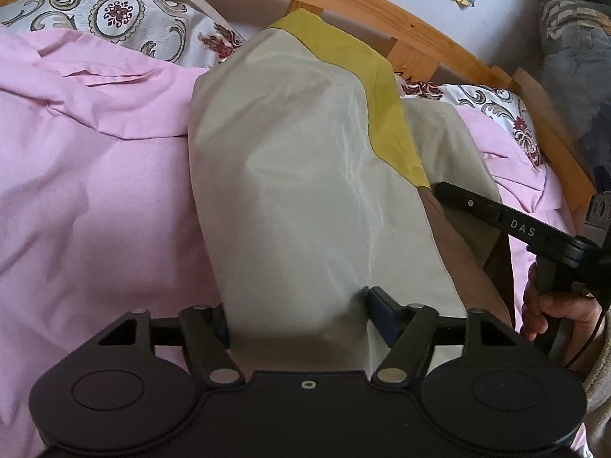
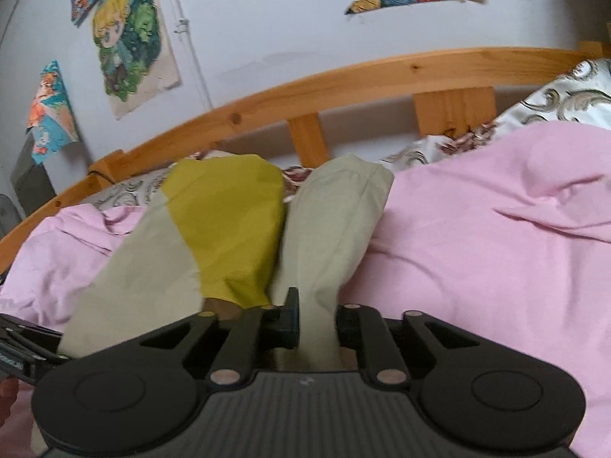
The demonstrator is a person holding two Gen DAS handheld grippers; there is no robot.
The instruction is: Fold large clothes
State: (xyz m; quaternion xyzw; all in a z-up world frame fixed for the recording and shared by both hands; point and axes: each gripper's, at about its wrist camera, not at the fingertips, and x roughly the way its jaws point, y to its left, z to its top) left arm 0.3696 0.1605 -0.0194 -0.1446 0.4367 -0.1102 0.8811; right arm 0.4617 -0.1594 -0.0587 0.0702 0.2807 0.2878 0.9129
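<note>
A large pale grey-green garment [image 1: 298, 191] with a mustard-yellow panel [image 1: 385, 114] lies lengthwise on the pink sheet [image 1: 95, 191]. My left gripper [image 1: 299, 313] stands open at its near end, jaws wide, with the loose cloth lying between the fingers. In the right wrist view the garment [image 2: 332, 221] shows as two long parts side by side, the left one bearing the yellow panel [image 2: 229, 229]. My right gripper [image 2: 317, 320] is open a little, a narrow band of the pale cloth running between its fingers. One finger [image 1: 477, 206] of the right gripper reaches in from the right.
A wooden bed rail [image 1: 382, 11] curves along the far side, with patterned pillows [image 1: 114, 15] against it. Pink bedding [image 2: 496, 248] spreads on both sides of the garment. A hand [image 1: 550, 305] grips the right gripper's handle. Colourful posters [image 2: 130, 45] hang on the wall.
</note>
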